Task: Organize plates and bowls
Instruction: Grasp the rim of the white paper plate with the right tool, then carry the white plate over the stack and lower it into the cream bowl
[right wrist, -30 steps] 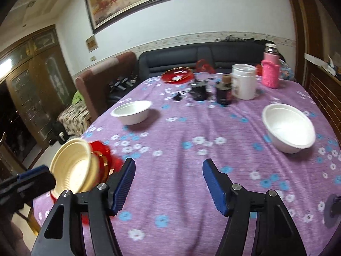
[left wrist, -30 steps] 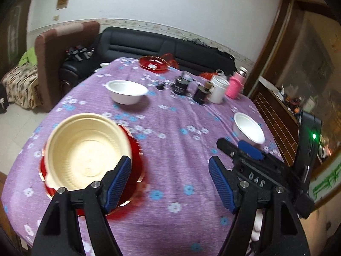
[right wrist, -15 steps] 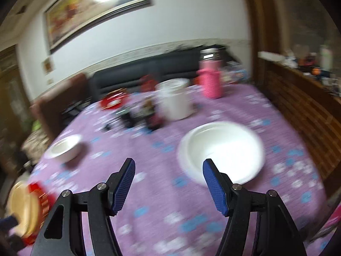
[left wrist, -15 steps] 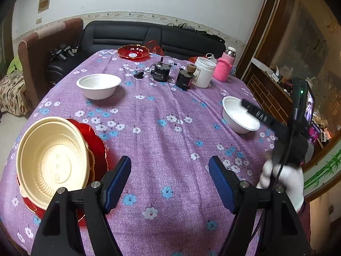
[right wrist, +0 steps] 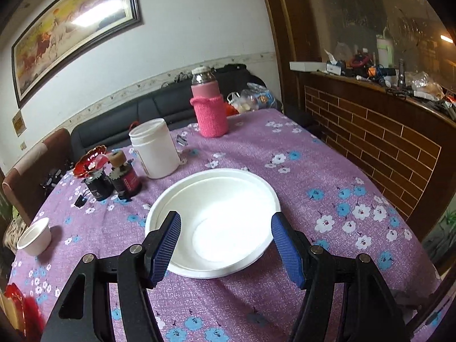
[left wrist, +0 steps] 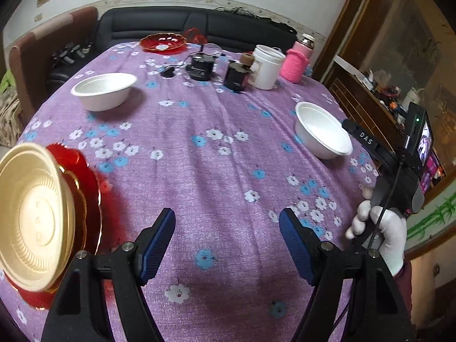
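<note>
Left tool point(left wrist: 227, 245) jaws apart, right tool point(right wrist: 226, 245) likewise, both empty

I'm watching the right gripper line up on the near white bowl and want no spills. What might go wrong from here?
The right gripper is open and its jaws stand narrower than the white bowl, so closing across it may only push the light bowl along the tablecloth. A rim grip looks safer. A push away from the gripper could send it toward the white jar and the small dark jar.
</note>
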The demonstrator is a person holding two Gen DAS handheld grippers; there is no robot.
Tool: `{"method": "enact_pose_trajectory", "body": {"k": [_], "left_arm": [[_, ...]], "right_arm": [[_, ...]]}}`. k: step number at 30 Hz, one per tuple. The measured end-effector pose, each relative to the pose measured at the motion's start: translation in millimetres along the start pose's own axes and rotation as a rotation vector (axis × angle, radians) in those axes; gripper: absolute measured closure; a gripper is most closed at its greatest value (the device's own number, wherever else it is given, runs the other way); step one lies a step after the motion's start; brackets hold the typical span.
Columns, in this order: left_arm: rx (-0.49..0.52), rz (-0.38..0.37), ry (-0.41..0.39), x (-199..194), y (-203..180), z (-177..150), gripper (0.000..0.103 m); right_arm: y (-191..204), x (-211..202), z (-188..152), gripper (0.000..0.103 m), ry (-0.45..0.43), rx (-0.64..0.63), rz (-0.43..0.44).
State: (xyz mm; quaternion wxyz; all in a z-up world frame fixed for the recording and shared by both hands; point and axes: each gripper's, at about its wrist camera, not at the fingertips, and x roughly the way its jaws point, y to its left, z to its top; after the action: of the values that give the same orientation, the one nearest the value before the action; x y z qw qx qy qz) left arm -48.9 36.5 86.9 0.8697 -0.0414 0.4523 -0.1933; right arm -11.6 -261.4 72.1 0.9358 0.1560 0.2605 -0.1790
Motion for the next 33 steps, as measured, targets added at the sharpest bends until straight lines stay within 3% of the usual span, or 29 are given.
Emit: {"method": "enact_pose_trajectory", "body": {"k": [5,9,12,16,19,24,30,32,33], "left_arm": [[-0.081,-0.026,-0.022,-21.2,41.5,31.2,0.029],[-0.166,0.057,-0.076,-43.9,108.2,78.4,0.028],[-0.221,0.102,-0.086,-45.0,154.8,109.8,0.027],[-0.339,0.091,-0.044,-25.2,218.7,140.8,0.026],[-0.425,0.067,-0.012,0.2,259.3,150.4,0.026],[-0.500,0.042,0.051,42.5,291.2,154.1,0.026],[-0.537,-0.011,0.162,81.1,300.6,158.1,0.027],[-0.538,-0.026,0.165,81.9,298.6,158.9,0.027],[-0.528,-0.031,0.167,81.9,296.8,160.3,0.027]], "right_arm": [[11.3,-10.4,-1.6,0.033,-0.025,0.005,0.039],[46.4,-10.0,5.3,0.033,0.034,-0.028,0.150],[92.3,3.7,9.9,0.033,0.140,-0.073,0.272],[162.8,37.3,9.1,0.032,0.349,-0.051,0.494],[209.8,63.6,3.4,0.032,0.469,0.004,0.598],[278.0,97.9,-12.5,0.032,0.569,0.023,0.616],[324.9,130.0,-30.7,0.033,0.656,0.049,0.595],[334.6,141.5,-39.2,0.045,0.690,0.068,0.587],[336.4,144.7,-43.3,0.057,0.705,0.080,0.589]]}}
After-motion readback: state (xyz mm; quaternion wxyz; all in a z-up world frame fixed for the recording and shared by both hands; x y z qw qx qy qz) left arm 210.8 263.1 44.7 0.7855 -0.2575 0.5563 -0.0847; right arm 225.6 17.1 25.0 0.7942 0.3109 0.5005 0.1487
